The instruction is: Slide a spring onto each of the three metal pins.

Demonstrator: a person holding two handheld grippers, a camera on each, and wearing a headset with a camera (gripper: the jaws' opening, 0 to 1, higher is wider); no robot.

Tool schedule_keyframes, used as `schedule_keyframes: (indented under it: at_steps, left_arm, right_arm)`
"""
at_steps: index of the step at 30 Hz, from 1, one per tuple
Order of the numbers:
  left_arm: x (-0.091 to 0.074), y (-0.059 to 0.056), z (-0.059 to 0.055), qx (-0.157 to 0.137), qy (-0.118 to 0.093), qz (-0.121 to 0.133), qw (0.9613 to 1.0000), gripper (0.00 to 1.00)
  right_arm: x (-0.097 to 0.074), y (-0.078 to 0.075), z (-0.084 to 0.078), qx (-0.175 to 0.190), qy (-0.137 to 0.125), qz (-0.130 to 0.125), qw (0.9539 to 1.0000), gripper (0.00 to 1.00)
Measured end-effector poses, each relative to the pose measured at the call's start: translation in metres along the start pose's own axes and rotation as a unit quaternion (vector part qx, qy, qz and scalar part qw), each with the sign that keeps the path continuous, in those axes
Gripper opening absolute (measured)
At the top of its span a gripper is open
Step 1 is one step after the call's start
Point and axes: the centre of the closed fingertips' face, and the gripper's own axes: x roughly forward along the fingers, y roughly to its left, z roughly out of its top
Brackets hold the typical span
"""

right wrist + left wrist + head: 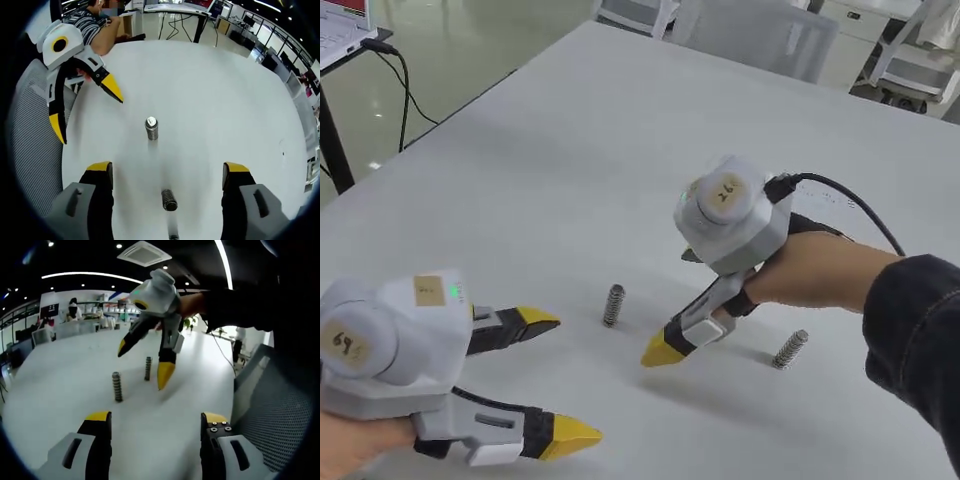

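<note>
White tabletop (520, 180), matte. One spring (613, 305) stands upright between the two grippers; its pin top (151, 121) shows pale at the upper end. A second spring (789, 348) stands just beside the person's hand (810, 275). Left gripper (558, 376) low over the near edge, jaws wide, nothing between them. Right gripper (143, 361) tips angled down toward the table, jaws spread wide, empty. Neither spring is touched by a jaw.

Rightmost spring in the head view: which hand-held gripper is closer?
Right. The right hand-held gripper is just left of the rightmost spring; the left hand-held gripper is well beyond the other spring.
</note>
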Motion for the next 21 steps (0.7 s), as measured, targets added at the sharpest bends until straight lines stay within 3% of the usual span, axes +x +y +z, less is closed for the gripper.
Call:
schedule_keyframes:
  at_steps: [9,17,21]
  left_arm:
    - [0.003,-0.002,-0.002,-0.003,0.003,-0.004,1.0,0.68]
    - [0.004,0.0,-0.003,-0.007,0.005,-0.001,1.0,0.68]
    - [0.004,-0.001,-0.003,-0.008,0.006,-0.001,1.0,0.68]
  right_arm:
    - [-0.02,-0.008,-0.002,0.041,-0.049,-0.038,0.9972,0.95]
    - [-0.036,-0.017,-0.011,0.075,-0.083,-0.071,0.9912,0.96]
    - [-0.047,-0.024,-0.015,0.1,-0.109,-0.091,0.9848,0.96]
